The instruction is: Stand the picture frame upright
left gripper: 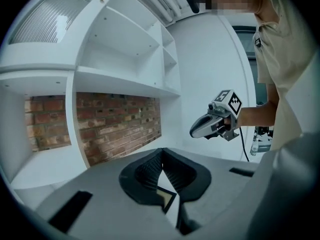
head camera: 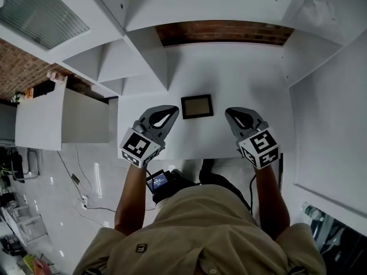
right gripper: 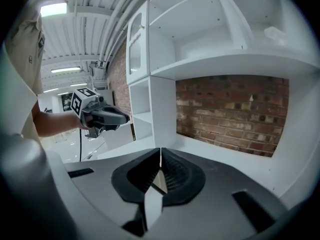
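Closest in, both claws hover over the front edge of the white desk (head camera: 229,73). The left claw (head camera: 171,113) has its jaws pressed together with nothing in them. Same deal with the right claw (head camera: 230,113), shut and empty. Just past their tips and between the two, the picture frame (head camera: 197,106) lies flat on the desk, dark border around a tan middle, touching neither claw. Behind it is a brick wall (head camera: 223,32), with white shelves (head camera: 132,67) off to the left. My guess is the frame's light and stiff, but the middle is probably glass, so slick and kinda fragile. I'd pinch the border at one edge, tip it up, and steady it with the other claw.
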